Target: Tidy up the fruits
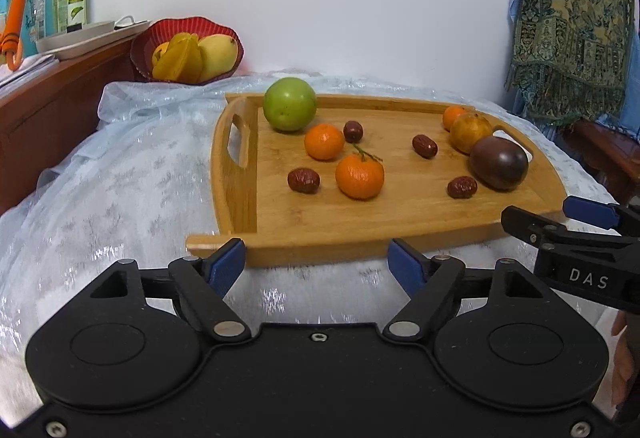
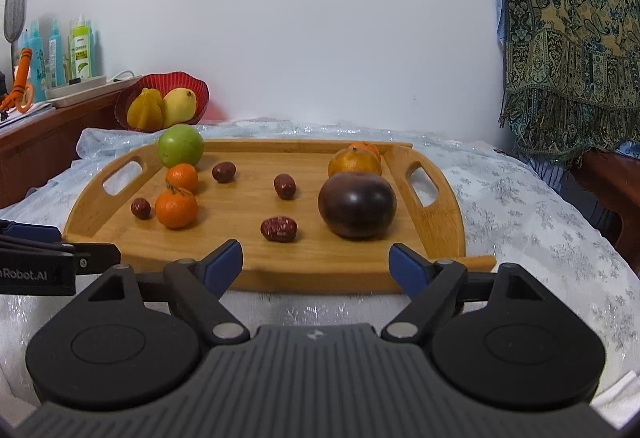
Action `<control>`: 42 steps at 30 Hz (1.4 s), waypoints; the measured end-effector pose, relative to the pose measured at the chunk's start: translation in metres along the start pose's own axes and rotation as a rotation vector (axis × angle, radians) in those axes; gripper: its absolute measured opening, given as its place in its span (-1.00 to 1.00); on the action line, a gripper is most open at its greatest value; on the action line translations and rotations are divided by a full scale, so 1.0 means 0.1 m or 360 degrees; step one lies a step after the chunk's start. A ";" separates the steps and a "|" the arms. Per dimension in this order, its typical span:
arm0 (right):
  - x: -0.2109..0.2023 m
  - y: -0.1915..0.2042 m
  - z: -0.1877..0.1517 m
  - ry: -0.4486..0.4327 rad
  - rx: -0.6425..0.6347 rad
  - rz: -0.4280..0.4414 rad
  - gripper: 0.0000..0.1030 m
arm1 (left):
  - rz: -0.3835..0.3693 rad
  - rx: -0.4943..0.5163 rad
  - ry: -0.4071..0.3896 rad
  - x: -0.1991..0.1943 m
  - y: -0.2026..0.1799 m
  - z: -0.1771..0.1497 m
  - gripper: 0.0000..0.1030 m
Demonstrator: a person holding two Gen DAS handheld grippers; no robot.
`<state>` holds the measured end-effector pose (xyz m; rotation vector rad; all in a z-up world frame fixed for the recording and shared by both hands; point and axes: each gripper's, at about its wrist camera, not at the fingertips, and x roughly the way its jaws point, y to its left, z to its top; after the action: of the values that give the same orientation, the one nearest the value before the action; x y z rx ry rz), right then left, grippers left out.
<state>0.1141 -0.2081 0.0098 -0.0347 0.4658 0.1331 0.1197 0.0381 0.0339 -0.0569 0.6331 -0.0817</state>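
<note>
Both grippers, left (image 1: 316,264) and right (image 2: 316,264), hang spread and empty; right should straddle the red date (image 2: 279,228) just ahead, closing gently.

Both cameras sit low and close at the near edge of the wooden tray (image 1: 400,222), facing the back wall. The left view looks from its left front corner, the right view (image 2: 240,262) nearer the middle. Both share the whole tray and red bowl (image 1: 152,34).
</note>
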 end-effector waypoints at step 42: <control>0.22 -0.01 -0.27 0.0194 -0.0026 -0.0053 1.00 | 0.0161 0.0028 0.0114 0.25 -0.06 -0.24 1.00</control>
<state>0.1215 -0.2081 -0.0245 -0.0669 0.5857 0.1024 0.1252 0.0297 0.0007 -0.0047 0.7054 0.0084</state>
